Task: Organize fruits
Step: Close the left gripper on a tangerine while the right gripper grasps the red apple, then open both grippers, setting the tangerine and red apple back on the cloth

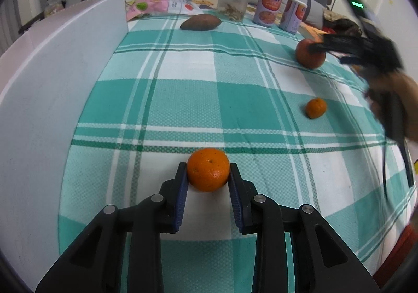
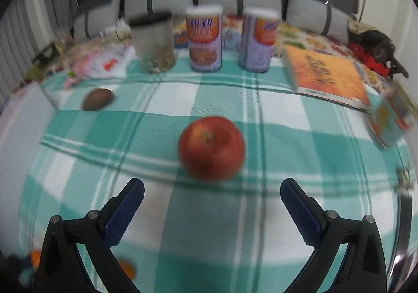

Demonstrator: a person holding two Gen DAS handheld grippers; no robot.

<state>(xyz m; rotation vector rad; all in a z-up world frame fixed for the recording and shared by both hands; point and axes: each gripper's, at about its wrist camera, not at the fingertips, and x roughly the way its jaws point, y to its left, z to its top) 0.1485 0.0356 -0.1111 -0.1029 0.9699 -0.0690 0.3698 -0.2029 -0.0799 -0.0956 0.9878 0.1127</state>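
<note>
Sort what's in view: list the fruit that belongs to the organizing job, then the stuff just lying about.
Job: orange gripped by the left hand-held gripper; small orange; red apple.

Lying about: brown sweet potato, two printed cans, clear jar, orange book.

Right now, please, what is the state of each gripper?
Left gripper: closed on the orange.
Right gripper: open, empty; the red apple lies beyond its fingertips.
</note>
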